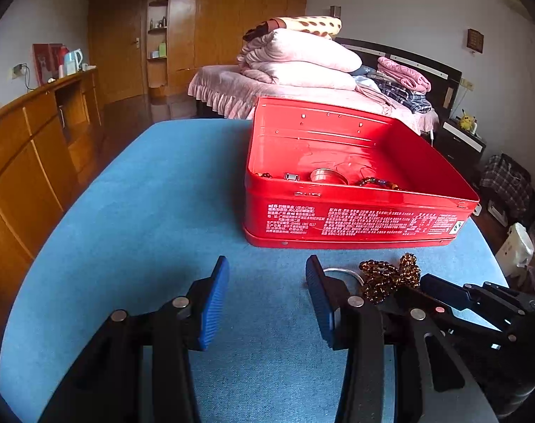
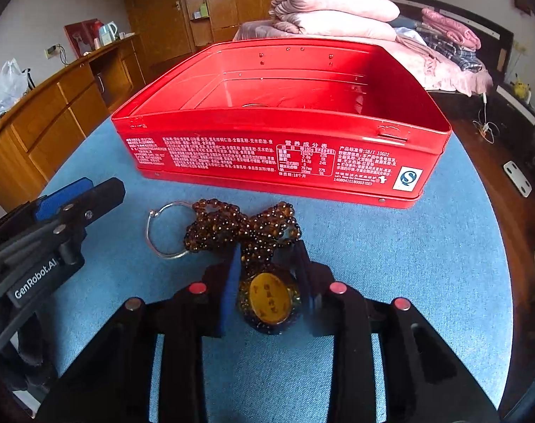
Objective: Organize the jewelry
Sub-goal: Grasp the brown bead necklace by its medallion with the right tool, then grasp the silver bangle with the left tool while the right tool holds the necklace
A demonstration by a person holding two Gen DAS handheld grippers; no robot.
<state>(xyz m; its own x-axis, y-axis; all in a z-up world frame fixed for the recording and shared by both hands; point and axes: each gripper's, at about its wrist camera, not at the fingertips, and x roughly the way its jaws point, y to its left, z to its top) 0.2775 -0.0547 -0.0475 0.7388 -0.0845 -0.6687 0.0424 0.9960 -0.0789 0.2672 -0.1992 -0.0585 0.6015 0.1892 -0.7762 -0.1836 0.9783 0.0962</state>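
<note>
An open red tin stands on the blue table and holds a watch, a silver ring-shaped piece and a dark bead bracelet. In front of the tin lie an amber bead necklace with an oval pendant and a thin silver bangle. My right gripper has its fingers close around the necklace at the pendant; contact is unclear. My left gripper is open and empty, just left of the necklace.
The round table has a blue cloth. A wooden sideboard runs along the left. A bed with folded quilts stands behind the table. The left gripper's body shows at the left of the right wrist view.
</note>
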